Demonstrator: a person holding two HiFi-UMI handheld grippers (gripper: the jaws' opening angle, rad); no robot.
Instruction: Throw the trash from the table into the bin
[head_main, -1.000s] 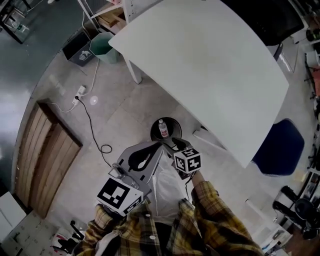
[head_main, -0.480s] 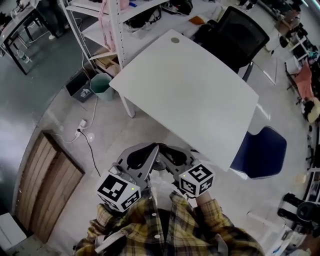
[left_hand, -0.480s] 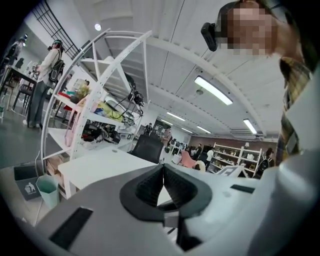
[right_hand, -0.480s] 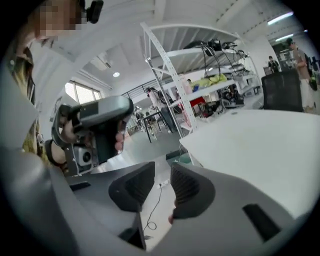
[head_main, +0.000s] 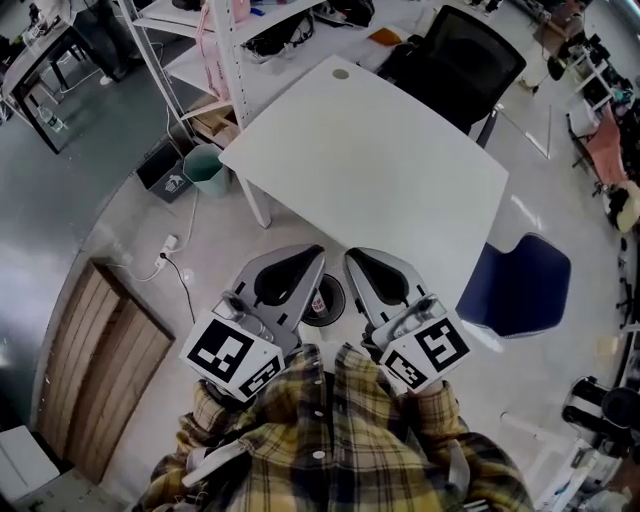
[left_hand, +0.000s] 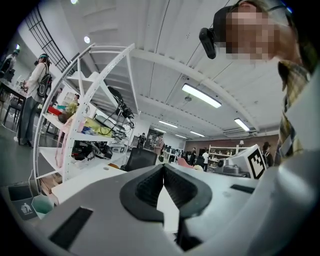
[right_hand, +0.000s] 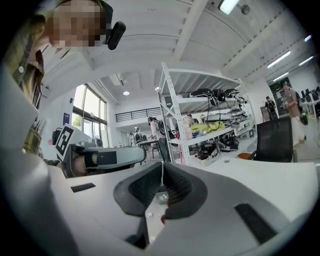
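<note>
head view gives me both grippers held close in front of the checked shirt (head_main: 330, 450), side by side, both pointing toward the white table (head_main: 380, 170). the left gripper (head_main: 316, 256) has its fingers together. in the left gripper view (left_hand: 163, 167) the two tips touch at the front, and the narrow wedge-shaped gap behind them holds nothing. the right gripper (head_main: 352, 260) has just been closing its jaws. in the right gripper view (right_hand: 161, 164) the ribbed pads meet along one thin line, also with nothing between them.

the black round bin (head_main: 338, 305) stands on the floor below the two pairs of fingers, in the gap between them and just beside the near edge of the table. inside it, next to the left fingers, i see a small piece of trash (head_main: 318, 297) with red on it. it is partly hidden, so i cannot tell what it is.

ahead of both pairs of fingertips lies the table top. far to the left of the left fingers a green pail (head_main: 207, 170) stands by a table leg. to the right of the right fingers there is a blue chair (head_main: 520, 285).
</note>
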